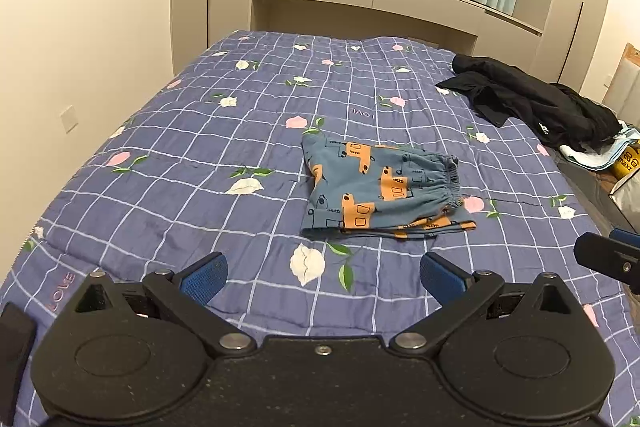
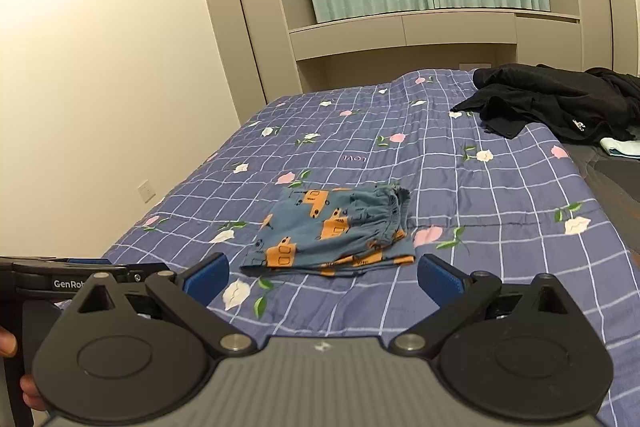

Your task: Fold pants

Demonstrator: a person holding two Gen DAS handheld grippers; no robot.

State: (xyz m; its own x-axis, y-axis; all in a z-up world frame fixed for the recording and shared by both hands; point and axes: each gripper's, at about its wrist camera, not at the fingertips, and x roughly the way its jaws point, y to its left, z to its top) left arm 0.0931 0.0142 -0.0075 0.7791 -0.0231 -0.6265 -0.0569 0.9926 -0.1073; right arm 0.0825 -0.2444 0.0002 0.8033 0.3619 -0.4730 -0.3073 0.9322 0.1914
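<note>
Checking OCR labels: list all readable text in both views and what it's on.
"LOVE": quilt, stitched at and near corner.
"GenRob", cut off: left hand-held gripper.
"maxx", "20": yellow package at bed edge, partly hidden.
White logo on black clothes: too small to read.

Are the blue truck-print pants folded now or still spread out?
Folded: the pants lie as a compact layered rectangle on the bedspread, waistband atop, layered edges showing at the near side.
</note>
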